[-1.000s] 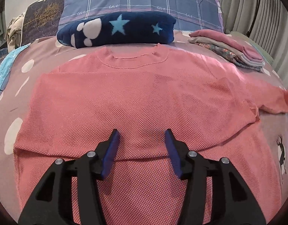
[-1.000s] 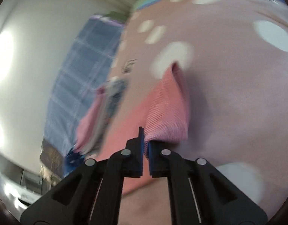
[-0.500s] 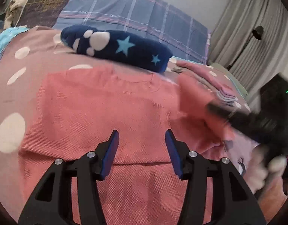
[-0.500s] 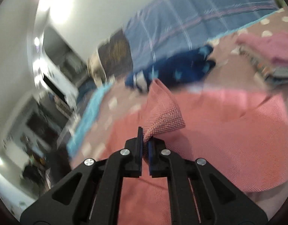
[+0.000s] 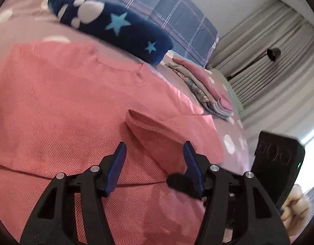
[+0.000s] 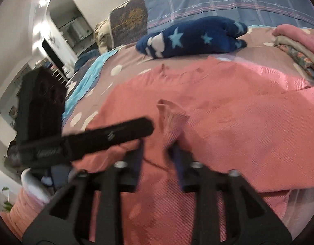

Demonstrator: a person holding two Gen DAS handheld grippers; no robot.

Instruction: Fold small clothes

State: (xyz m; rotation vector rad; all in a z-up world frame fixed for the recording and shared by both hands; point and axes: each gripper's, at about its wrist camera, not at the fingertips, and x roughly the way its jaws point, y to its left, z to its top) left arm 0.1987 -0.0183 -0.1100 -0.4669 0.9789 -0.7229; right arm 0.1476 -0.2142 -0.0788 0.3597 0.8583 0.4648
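Right now the coral-pink knit top point(image 5: 60, 106) lies spread flat on my bedspread point(image 5: 24, 20), neckline toward the pillows, lower part doubled up in a fold across the body. Its right sleeve point(image 5: 173, 134) is laid back over the chest, cuff edge pointing inward. From the right wrist view the same sleeve point(image 6: 173, 118) stands up in a rumpled peak just ahead of my right gripper point(image 6: 158, 149); those jaws have just been opening, and the cloth sits between them. The view is smeared with motion, so I cannot tell for certain whether the right-hand pad touches the knit, though the gap looks released.

My left gripper point(image 5: 154, 153) hovers over the folded body with its blue pads point(image 5: 118, 163) spread apart; its jaws have just widened a little and clamp nothing. A blurred dark shape by its right finger I cannot identify.

Beyond the top, a navy fleece with stars and paw prints point(image 5: 114, 24) lies against a plaid pillow point(image 5: 157, 6). To the right sits a stack of folded clothes point(image 5: 206, 89), partly cut off in the right wrist view. At the lower right edge of the left view I see the other rig's black housing point(image 5: 277, 163) and part of a hand point(image 5: 295, 206), mostly hidden. Grey curtains point(image 5: 275, 61) and a lamp point(image 5: 273, 53) fill the corner.
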